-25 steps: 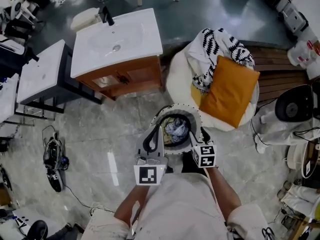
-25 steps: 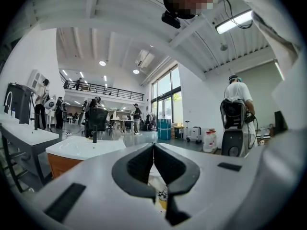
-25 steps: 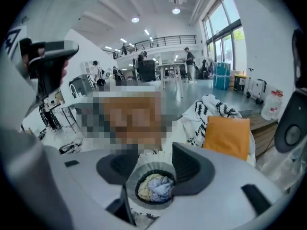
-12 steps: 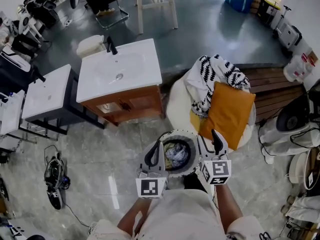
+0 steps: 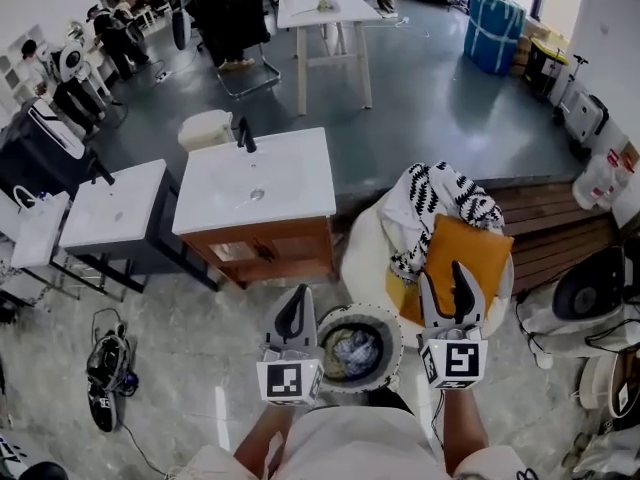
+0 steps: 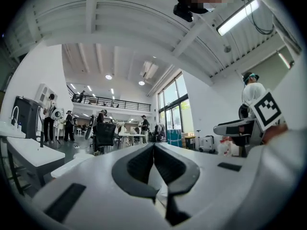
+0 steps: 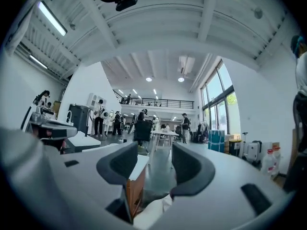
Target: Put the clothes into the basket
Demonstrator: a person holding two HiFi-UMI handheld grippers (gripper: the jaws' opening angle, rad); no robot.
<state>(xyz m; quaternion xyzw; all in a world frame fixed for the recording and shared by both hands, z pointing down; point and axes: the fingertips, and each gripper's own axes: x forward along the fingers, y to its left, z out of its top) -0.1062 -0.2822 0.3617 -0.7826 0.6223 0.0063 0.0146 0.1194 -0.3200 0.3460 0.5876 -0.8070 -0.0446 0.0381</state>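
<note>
**Two empty grippers, one garment left on the seat**

Two grippers hung over the floor on either side of the basket (image 5: 393, 330), which stood just in front of the person and already held a bundle of bluish clothes (image 5: 353, 351). The left gripper (image 5: 293, 315) had its jaws pressed together with nothing between them. The right gripper (image 5: 447, 290) had its jaws well apart and was likewise empty; between them its own view showed only the room beyond and the edge of the wooden vanity (image 5: 255, 180).

A black-and-white patterned garment (image 5: 437, 190) lay draped over the white round seat (image 5: 365, 258), partly beneath an orange cushion (image 5: 472, 246), beyond the basket and to its right.

By the look of it, the work stood between drops: one load was in, and the patterned piece was the next to fetch. The right gripper, nearer and already spread, seemed the natural one to reach forward over the cushion. It would need to pinch a fold clear of the cushion so as not to drag that along. The cloth looked loose and likely to trail, so it would want lifting high over the rim before release.
</note>
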